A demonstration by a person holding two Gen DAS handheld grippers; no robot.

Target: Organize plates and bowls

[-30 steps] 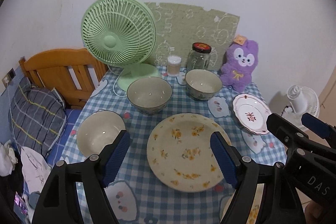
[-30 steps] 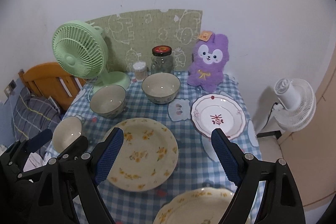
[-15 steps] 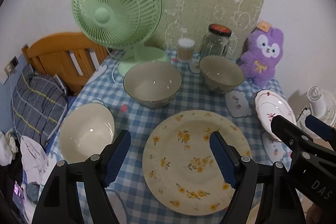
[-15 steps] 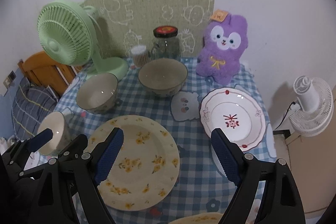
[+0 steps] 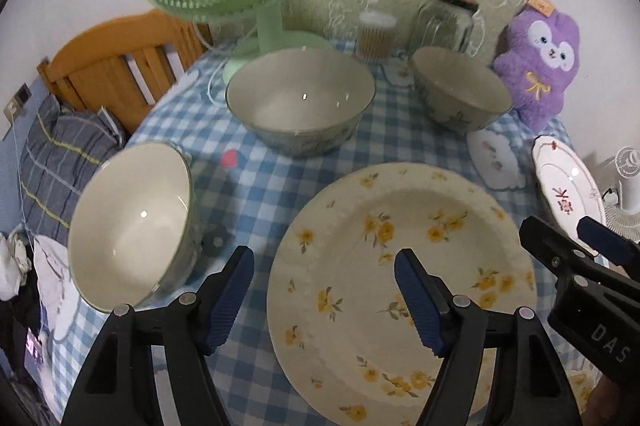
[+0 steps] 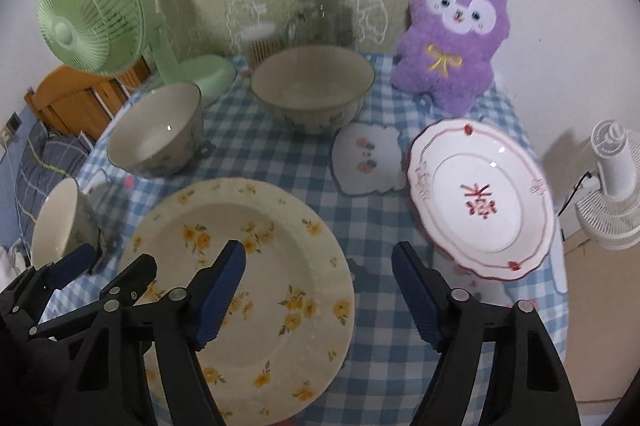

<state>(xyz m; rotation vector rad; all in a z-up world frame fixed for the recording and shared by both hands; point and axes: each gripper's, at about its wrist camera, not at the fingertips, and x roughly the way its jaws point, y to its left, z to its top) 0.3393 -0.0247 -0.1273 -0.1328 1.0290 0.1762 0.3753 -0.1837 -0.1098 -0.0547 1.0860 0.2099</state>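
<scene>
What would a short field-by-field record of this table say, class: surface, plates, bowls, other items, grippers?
surface: blue checked tablecloth
plates: yellow-flowered plate; red-trimmed white plate
bowls: three, near the fan, near the jar, at the left edge
other items: green fan; glass jar; purple plush toy
grippers: left gripper and right gripper open, nothing held, jaws just been closing

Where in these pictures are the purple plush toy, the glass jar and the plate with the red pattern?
purple plush toy (image 6: 450, 66): right wrist view, on its belly by the yellow bow.
glass jar (image 6: 322, 20): right wrist view, on its glass body.
red-patterned plate (image 6: 480, 200): right wrist view, on its centre motif.
</scene>
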